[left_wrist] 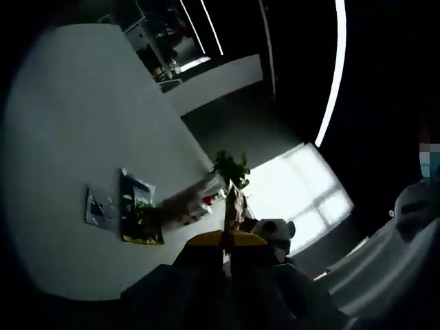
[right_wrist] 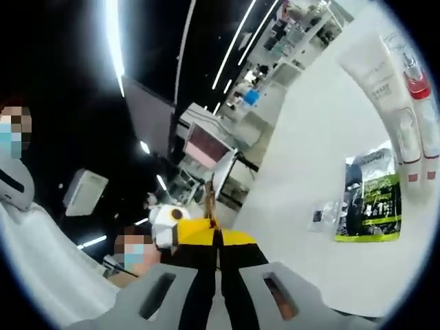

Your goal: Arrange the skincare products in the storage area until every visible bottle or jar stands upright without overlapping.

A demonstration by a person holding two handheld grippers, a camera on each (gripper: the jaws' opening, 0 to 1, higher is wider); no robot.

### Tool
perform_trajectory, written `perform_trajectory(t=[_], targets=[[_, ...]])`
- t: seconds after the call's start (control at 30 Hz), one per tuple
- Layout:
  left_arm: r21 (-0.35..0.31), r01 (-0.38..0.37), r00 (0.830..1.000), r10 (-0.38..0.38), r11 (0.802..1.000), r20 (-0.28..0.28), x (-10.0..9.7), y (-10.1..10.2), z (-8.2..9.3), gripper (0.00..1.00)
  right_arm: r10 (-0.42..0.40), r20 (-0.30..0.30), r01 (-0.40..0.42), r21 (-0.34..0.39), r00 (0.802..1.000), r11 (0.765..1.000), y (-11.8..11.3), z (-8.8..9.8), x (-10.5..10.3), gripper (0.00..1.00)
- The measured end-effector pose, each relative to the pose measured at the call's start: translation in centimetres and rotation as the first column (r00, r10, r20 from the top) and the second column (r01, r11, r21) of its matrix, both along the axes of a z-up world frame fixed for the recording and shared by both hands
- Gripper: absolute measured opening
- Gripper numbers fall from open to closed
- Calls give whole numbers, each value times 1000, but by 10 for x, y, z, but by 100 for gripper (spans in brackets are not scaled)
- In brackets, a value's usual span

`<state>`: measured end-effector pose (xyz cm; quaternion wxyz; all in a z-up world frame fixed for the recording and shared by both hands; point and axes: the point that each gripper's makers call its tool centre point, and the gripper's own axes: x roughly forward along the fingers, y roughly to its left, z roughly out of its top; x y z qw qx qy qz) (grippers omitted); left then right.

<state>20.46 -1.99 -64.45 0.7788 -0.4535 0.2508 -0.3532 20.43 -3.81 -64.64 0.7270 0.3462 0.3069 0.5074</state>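
Note:
My left gripper [left_wrist: 227, 242] rises from the bottom of the left gripper view. Its dark jaws with yellow tips are pressed together and hold nothing. My right gripper [right_wrist: 217, 234] has grey jaws with yellow and black tips, which also meet along a thin seam with nothing between them. Both cameras look up and out into the room. On the white wall [right_wrist: 323, 137] in the right gripper view are large pictures of white skincare tubes [right_wrist: 405, 89] with red caps.
A person in white [left_wrist: 402, 265] stands close on the right; the same white clothing [right_wrist: 34, 247] shows at left. Another person [right_wrist: 130, 251] is behind my right jaws. Posters [left_wrist: 141, 210], a green poster [right_wrist: 371, 199], a plant [left_wrist: 230, 168] and a bright window [left_wrist: 302, 192] line the walls.

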Motion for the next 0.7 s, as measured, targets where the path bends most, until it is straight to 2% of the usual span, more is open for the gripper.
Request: perform_trajectory(t=[0.23, 0.53, 0.6, 0.7], targets=[[9, 3, 1000, -2, 1000, -31, 3, 2, -9, 4, -23, -22, 23, -6, 999, 1000, -4, -6, 7, 1], [66, 18, 998, -14, 998, -63, 10, 3, -22, 0, -47, -67, 46, -16, 997, 999, -7, -21, 9, 1], [72, 21, 996, -14, 997, -93, 13, 2, -26, 0, -56, -69, 55, -25, 996, 998, -8, -24, 11, 1], [75, 16, 994, -8, 997, -106, 16, 2, -29, 0, -67, -54, 64, -43, 996, 997, -9, -28, 15, 1]])
